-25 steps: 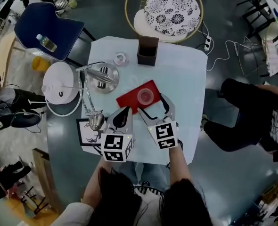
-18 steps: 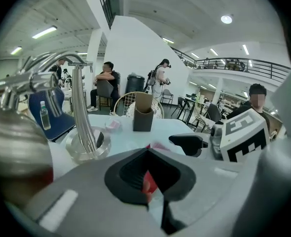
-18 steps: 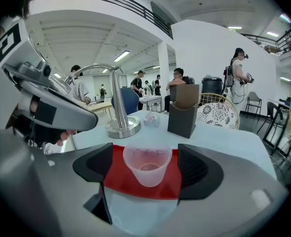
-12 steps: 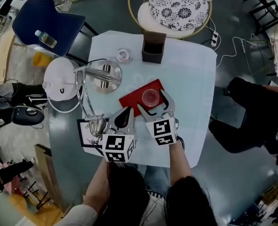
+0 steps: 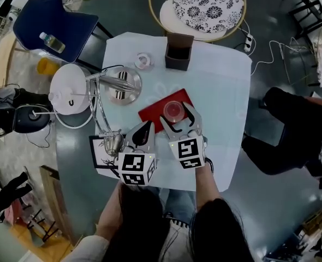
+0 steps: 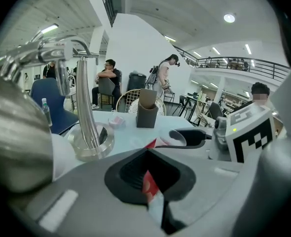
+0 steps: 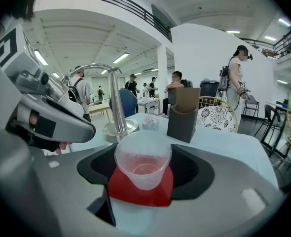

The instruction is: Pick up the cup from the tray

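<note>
A clear plastic cup (image 5: 173, 109) stands upright on the near end of a red tray (image 5: 151, 115) in the middle of the pale table. My right gripper (image 5: 177, 117) is open, one jaw on each side of the cup. In the right gripper view the cup (image 7: 143, 163) sits in the hollow between the black pads (image 7: 197, 174), with a gap showing on both sides, and the tray (image 7: 135, 191) lies under it. My left gripper (image 5: 145, 131) is shut, just left of the tray's near corner, holding nothing. In the left gripper view the left gripper (image 6: 148, 181) shows only a slit of red tray.
A brown box (image 5: 178, 52) stands at the table's far edge. A silver desk lamp (image 5: 120, 86) and a white round appliance (image 5: 68, 94) are to the left, and a small dish (image 5: 143, 61) behind. A black-framed card (image 5: 101, 153) lies near left. A person (image 5: 292, 130) sits at right.
My right gripper has moved forward over the tray, so its open jaws now flank the cup that stood just ahead of them. The left gripper has stayed put.
</note>
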